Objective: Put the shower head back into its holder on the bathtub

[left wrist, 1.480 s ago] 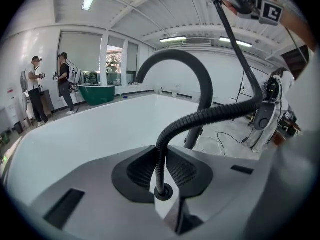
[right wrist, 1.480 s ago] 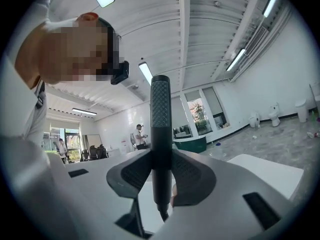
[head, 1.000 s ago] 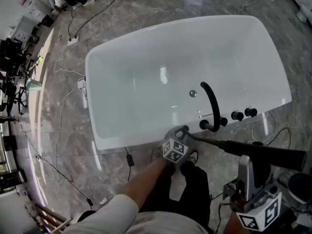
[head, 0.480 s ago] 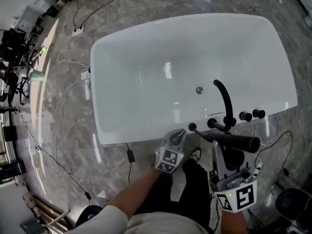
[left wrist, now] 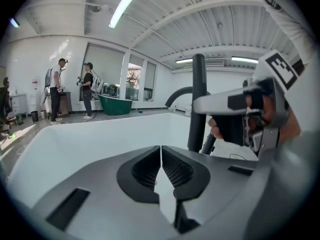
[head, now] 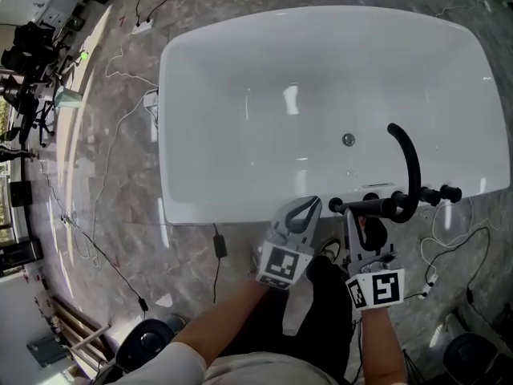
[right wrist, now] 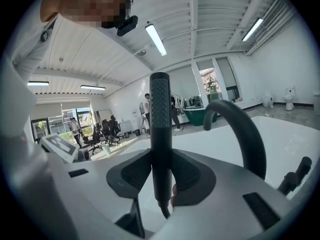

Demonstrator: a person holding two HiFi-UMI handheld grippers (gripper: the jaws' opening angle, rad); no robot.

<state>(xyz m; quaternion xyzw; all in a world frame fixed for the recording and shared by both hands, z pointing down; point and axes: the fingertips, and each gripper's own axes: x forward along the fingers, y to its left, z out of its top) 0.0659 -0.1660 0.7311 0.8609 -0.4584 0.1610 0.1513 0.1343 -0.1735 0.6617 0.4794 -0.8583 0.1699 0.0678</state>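
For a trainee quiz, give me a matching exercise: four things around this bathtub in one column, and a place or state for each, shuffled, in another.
1 slim black shower head wand
2 curved black faucet spout
3 white oval bathtub
4 right gripper

A on grey marble floor
B shut on a thing
C fixed to the tub's rim
D between two jaws

Pairs: 1-D, 2-C, 3-A, 4-B

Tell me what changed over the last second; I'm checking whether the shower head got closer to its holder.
The right gripper, shut on the shower head, carried it in to the bathtub rim beside the spout. The left gripper drew clear of it, jaws just closing on nothing. Bathtub and spout stayed.
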